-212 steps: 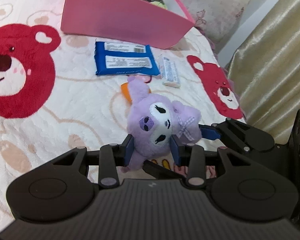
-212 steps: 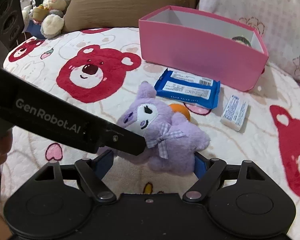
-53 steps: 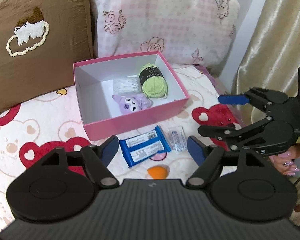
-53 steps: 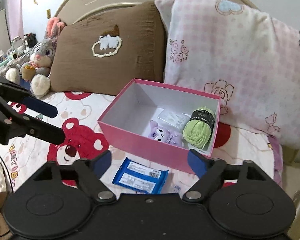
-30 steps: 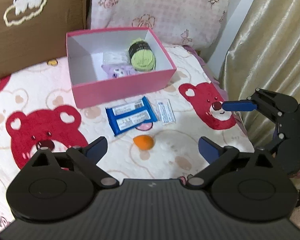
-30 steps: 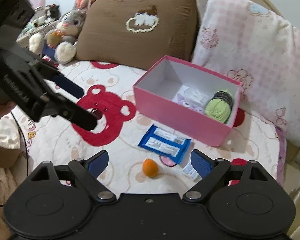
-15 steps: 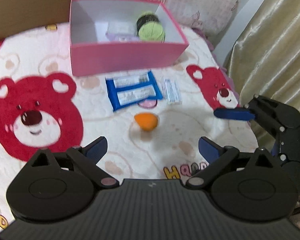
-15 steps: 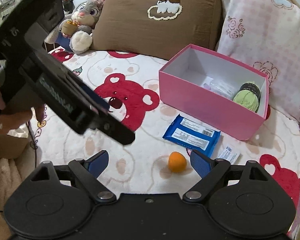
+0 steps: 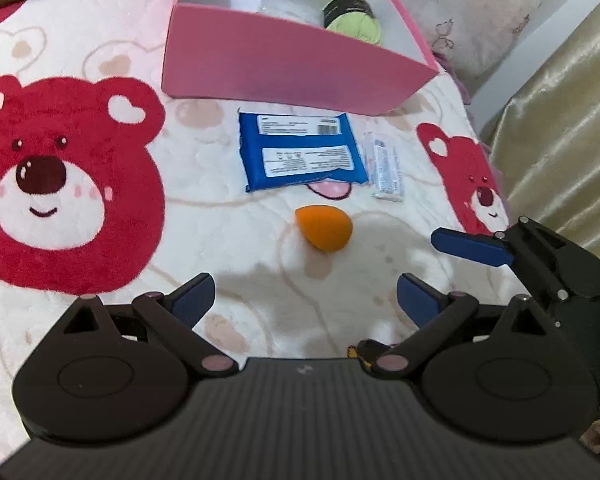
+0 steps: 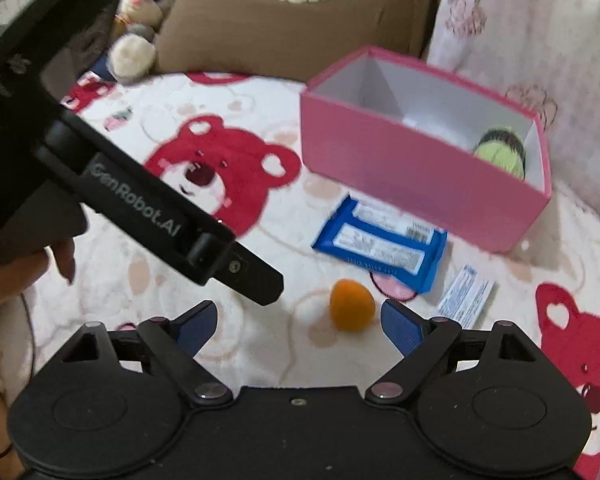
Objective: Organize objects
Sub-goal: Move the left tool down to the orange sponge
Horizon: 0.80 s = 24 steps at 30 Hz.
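Observation:
An orange egg-shaped sponge (image 9: 323, 227) lies on the bear-print blanket, just ahead of my open, empty left gripper (image 9: 305, 300). It also shows in the right wrist view (image 10: 351, 310), close ahead of my open, empty right gripper (image 10: 298, 320). Beyond it lie a blue packet (image 9: 301, 156) and a small white sachet (image 9: 385, 166). The pink box (image 9: 284, 68) stands behind them and holds a green yarn ball (image 9: 353, 20). The purple plush is hidden by the box wall.
The right gripper's blue fingers (image 9: 471, 246) reach in from the right in the left wrist view. The left gripper's black body (image 10: 132, 196) crosses the right wrist view. Pillows (image 10: 300, 12) and a plush rabbit (image 10: 136, 44) stand at the back. A gold curtain (image 9: 559, 100) hangs on the right.
Both grippers have come down and forward towards the orange sponge, which now sits closer and larger in both views. Earlier the purple plush went from the left gripper into the box.

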Each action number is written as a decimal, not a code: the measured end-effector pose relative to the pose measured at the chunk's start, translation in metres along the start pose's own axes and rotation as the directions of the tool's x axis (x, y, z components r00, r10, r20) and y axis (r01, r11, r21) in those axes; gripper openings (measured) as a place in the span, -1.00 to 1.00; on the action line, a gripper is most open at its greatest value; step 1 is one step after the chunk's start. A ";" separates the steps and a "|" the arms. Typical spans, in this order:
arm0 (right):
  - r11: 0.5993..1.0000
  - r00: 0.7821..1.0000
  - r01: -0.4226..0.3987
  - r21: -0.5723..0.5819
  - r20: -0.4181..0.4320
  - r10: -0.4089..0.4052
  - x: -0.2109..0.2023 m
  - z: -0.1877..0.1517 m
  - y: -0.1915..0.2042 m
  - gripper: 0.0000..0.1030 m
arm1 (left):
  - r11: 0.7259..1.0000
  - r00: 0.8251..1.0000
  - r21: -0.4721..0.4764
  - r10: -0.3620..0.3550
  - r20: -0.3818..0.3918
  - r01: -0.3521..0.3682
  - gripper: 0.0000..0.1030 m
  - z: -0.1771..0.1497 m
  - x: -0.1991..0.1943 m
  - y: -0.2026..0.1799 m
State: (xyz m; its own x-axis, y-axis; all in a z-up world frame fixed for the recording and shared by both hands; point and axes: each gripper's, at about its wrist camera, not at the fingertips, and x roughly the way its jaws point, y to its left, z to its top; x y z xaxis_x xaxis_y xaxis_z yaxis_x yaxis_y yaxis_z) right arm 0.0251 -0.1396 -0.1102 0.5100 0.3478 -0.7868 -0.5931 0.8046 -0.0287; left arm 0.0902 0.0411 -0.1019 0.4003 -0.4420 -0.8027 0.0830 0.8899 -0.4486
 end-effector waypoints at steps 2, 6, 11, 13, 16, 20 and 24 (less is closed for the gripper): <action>1.000 1.000 0.030 -0.010 -0.001 -0.030 0.011 -0.003 -0.001 0.77 | 1.000 1.000 -0.008 0.008 0.002 -0.008 0.92 0.000 0.006 0.004; 0.996 0.996 0.084 -0.043 0.045 -0.082 0.022 -0.007 -0.009 0.75 | 1.000 0.999 -0.009 0.015 0.049 -0.015 0.89 -0.001 0.017 0.010; 0.998 0.998 0.054 -0.030 0.025 -0.054 0.039 -0.019 -0.020 0.65 | 0.999 0.995 -0.008 -0.046 0.083 0.047 0.86 -0.004 0.035 0.014; 0.997 0.997 0.064 -0.030 0.032 -0.063 0.048 -0.026 -0.023 0.58 | 0.998 0.993 0.012 -0.063 0.104 0.062 0.86 -0.006 0.041 0.012; 0.998 0.998 0.061 -0.008 0.034 -0.061 0.063 -0.034 -0.028 0.41 | 0.996 0.988 0.076 -0.051 0.149 0.041 0.85 -0.011 0.052 0.004; 0.999 0.998 0.049 0.021 0.038 -0.049 0.076 -0.044 -0.033 0.13 | 0.986 0.986 0.168 -0.022 0.163 -0.006 0.85 -0.019 0.067 -0.005; 0.999 0.997 0.034 0.019 0.066 -0.035 0.080 -0.052 -0.033 0.13 | 0.987 0.982 0.159 -0.056 0.179 0.028 0.85 -0.023 0.074 -0.003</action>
State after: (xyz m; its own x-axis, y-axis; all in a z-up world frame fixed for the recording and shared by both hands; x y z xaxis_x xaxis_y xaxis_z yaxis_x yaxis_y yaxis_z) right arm 0.0529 -0.1629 -0.2036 0.5705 0.3500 -0.7430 -0.5633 0.8251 -0.0438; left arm 0.0991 0.0034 -0.1692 0.5516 -0.4642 -0.6930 0.2382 0.8839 -0.4025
